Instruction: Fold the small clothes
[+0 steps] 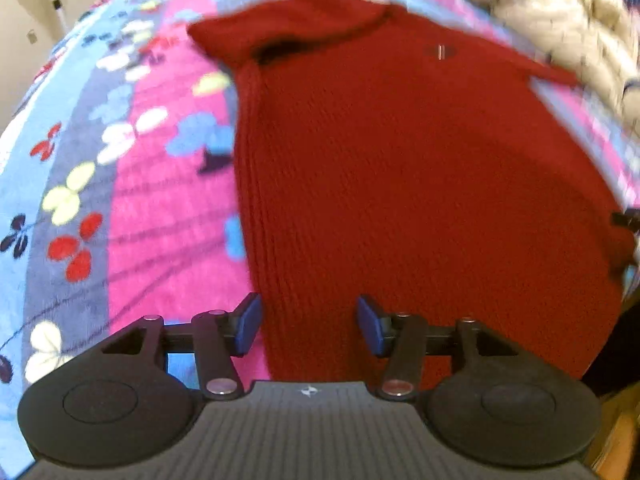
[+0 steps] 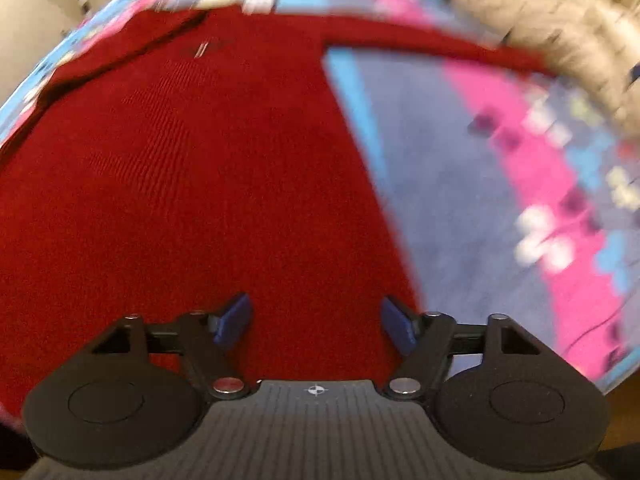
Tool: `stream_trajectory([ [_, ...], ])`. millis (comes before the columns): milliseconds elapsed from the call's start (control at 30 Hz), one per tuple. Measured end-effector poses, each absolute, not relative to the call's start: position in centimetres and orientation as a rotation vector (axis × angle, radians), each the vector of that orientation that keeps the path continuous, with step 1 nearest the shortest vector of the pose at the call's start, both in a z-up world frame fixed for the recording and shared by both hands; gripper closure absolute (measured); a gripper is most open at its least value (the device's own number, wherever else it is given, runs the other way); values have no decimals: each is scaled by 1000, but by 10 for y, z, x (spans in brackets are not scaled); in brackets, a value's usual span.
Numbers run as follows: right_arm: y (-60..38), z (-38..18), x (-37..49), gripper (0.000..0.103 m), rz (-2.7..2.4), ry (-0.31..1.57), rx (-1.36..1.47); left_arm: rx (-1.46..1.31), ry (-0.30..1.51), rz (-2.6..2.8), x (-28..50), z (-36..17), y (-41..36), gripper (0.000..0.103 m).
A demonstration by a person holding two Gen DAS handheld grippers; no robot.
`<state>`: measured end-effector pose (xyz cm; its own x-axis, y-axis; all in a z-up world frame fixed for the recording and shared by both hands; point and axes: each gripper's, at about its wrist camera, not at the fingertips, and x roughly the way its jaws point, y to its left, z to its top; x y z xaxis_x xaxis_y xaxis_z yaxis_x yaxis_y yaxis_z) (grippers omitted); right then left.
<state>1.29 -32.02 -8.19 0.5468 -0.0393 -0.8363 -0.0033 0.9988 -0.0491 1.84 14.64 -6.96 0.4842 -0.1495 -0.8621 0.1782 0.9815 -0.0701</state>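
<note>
Both your tools, left tool point(image 1: 309, 324) and right tool point(image 2: 316, 322), gape empty over the red ribbed knit sweater point(image 1: 400, 184); only the right view shows its sleeve point(image 2: 420, 46) across the floral pink-and-blue bedspread point(image 1: 140, 208).

the red sweater point(image 1: 400, 184) is lying flat on the bed point(image 1: 152, 208), so nothing's sticking up over it. bare floral cover is showing left of it and right of it point(image 2: 500, 208). only real obstacle is the beige fluffy pile point(image 1: 568, 28) sitting at the far right, touching the sleeve point(image 2: 420, 46).
</note>
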Motion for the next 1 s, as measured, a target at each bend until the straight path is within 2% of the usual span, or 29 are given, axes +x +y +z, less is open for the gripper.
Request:
stream_trajectory([
  [67, -318, -67, 10, 34, -48, 909, -56, -8, 971, -182, 19, -58, 150, 28],
  [133, -322, -50, 11, 34, -32, 802, -1, -19, 905, -150, 22, -47, 148, 24],
  [367, -312, 13, 34, 32, 117, 522, 60, -51, 709, -64, 40, -26, 129, 19],
  [533, -291, 44, 68, 22, 213, 405, 23, 31, 610, -8, 41, -21, 102, 19],
  [667, -285, 21, 107, 22, 237, 437, 13, 128, 617, 5, 47, -30, 83, 18],
  [800, -279, -10, 135, 26, 218, 632, 60, 182, 644, 19, 57, -44, 75, 18],
  [1000, -277, -19, 150, 26, 215, 688, -1, 131, 692, 109, 95, -58, 64, 18],
])
